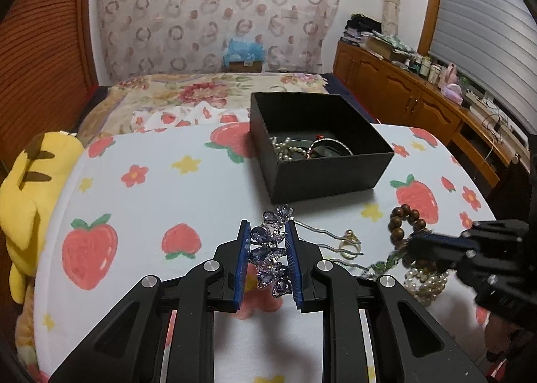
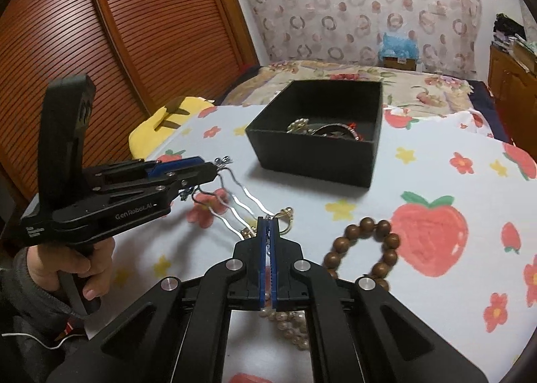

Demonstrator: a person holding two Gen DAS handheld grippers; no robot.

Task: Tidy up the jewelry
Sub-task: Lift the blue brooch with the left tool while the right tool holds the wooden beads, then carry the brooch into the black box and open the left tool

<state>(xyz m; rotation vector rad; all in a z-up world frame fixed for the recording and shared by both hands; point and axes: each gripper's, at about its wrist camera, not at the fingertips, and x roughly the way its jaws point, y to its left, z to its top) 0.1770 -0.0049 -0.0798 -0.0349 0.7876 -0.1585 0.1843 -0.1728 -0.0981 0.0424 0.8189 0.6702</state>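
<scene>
Currently left gripper [image 1: 268,242] jaws clamp the purple-gem hairpin [image 1: 268,248], near the black box [image 1: 322,148]. Right gripper [image 2: 268,238] jaws nearly closed; contents unclear. Only right-wrist view shows the hairpin's prongs raised.

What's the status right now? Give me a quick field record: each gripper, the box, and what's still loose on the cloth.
left gripper: shut on the purple jeweled hair comb, lifted off the cloth, prongs trailing right
right gripper: fingers closed, low over the loose pile; anything pinched cannot be told
black box: open, already holds a pearl strand and a bangle
still loose: wooden bead bracelet, pearl bracelet, gold ring
surface: strawberry tablecloth
</scene>
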